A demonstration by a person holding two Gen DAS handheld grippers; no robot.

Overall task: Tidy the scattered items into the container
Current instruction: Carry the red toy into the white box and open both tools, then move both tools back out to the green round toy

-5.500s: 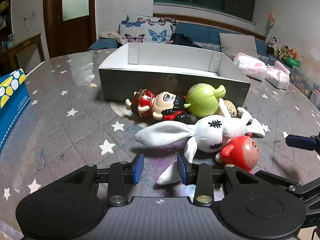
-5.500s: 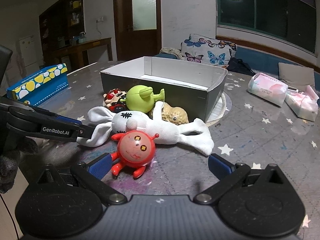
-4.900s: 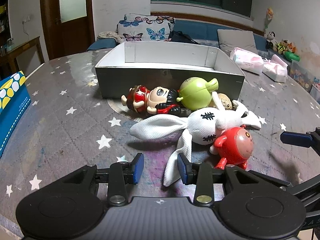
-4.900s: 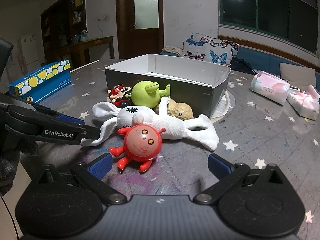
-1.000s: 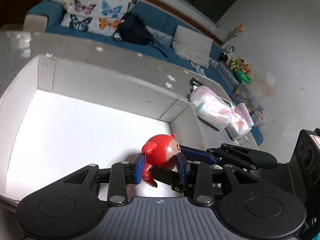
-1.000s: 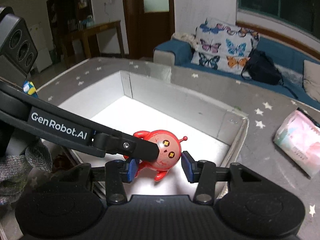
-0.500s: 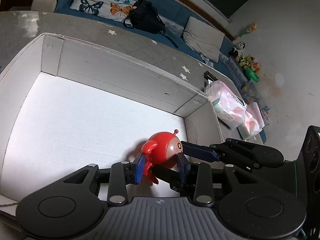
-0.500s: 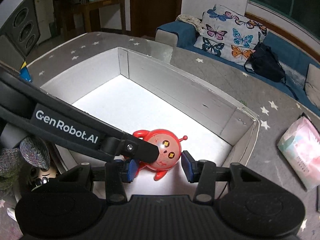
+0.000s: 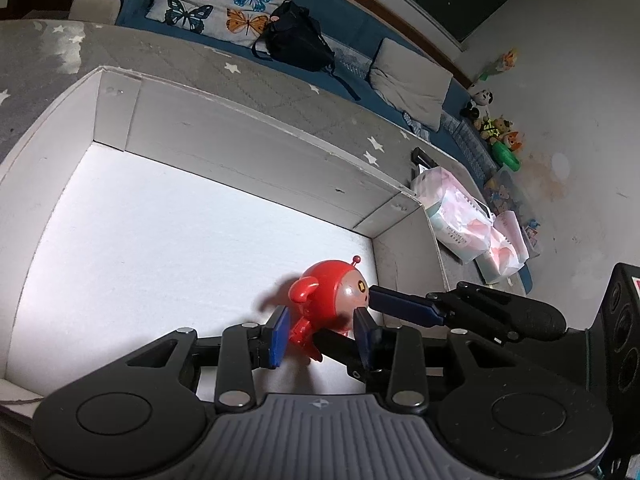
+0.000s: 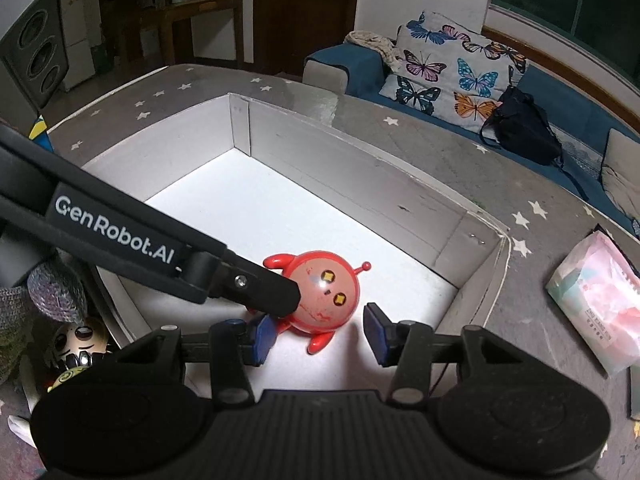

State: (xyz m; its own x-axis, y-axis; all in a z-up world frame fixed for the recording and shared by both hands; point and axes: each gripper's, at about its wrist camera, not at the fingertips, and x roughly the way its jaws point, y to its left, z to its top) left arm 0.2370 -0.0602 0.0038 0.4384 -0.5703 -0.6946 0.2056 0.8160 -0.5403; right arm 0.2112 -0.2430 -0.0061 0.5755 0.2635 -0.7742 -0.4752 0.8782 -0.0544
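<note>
A red round toy with antenna sits on the white floor of the open cardboard box, near its right wall. It also shows in the right wrist view. My left gripper is open, its blue pads on either side of the toy with small gaps. My right gripper is open too, with a clear gap between its right pad and the toy. The left gripper's finger crosses the right wrist view and touches the toy's side. The box holds nothing else.
A doll head and other toys lie outside the box at lower left in the right wrist view. Pink tissue packs lie on the star-patterned table right of the box. A sofa stands behind.
Both grippers lowered the red toy onto the box floor near the right wall. The right gripper's jaws have opened wider, and the left's have parted slightly from the toy.
</note>
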